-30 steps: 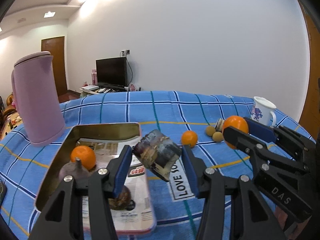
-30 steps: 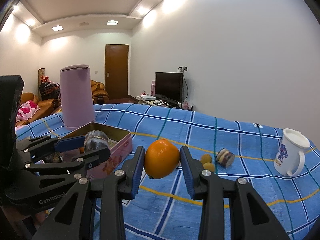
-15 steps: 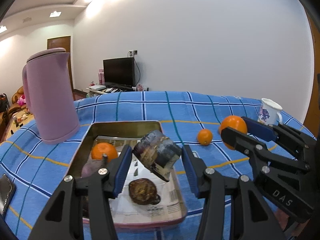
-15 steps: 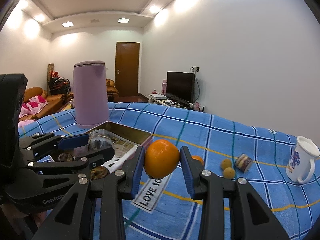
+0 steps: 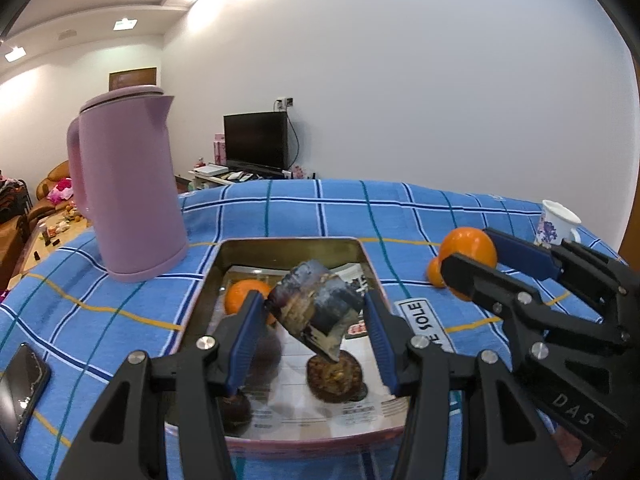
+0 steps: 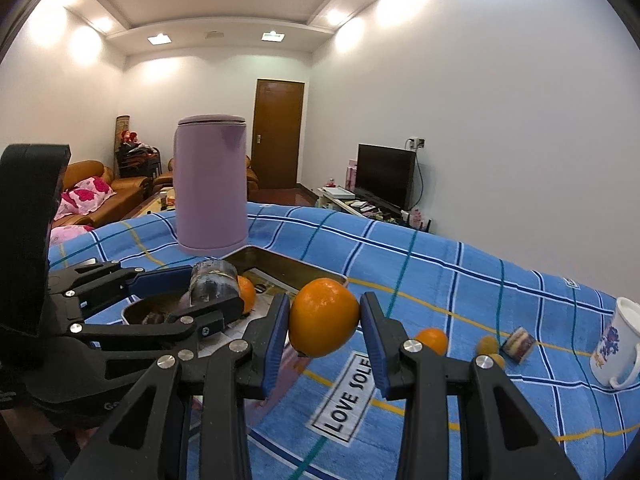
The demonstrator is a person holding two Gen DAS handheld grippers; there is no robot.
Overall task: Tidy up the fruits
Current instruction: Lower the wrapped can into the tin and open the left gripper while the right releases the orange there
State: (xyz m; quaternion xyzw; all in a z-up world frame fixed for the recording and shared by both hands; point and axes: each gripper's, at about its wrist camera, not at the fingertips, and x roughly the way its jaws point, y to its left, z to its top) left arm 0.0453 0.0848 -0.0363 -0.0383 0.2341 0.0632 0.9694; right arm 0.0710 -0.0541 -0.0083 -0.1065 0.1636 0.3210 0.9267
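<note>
My left gripper [image 5: 313,307] is shut on a short dark cylinder with a printed wrap [image 5: 320,300] and holds it tilted above the metal tray [image 5: 288,243]. On the tray's paper lining lie an orange [image 5: 240,295] and dark round fruits [image 5: 334,376]. To its right, my right gripper [image 6: 325,312] is shut on a large orange [image 6: 324,320] just past the tray's right rim. In the right wrist view the left gripper [image 6: 212,290] shows with its cylinder [image 6: 214,285]. A small orange [image 6: 431,340] lies loose on the blue checked cloth.
A tall pink kettle [image 5: 128,184] stands left of the tray. Two small yellow-brown fruits [image 6: 488,346], another wrapped cylinder [image 6: 518,343] and a flowered white mug [image 6: 616,344] sit to the right. A phone [image 5: 20,384] lies at the near left edge.
Both grippers have travelled left across the table with their loads. The tray has come under the left gripper, and the kettle looms nearer. Neither grip has changed.
</note>
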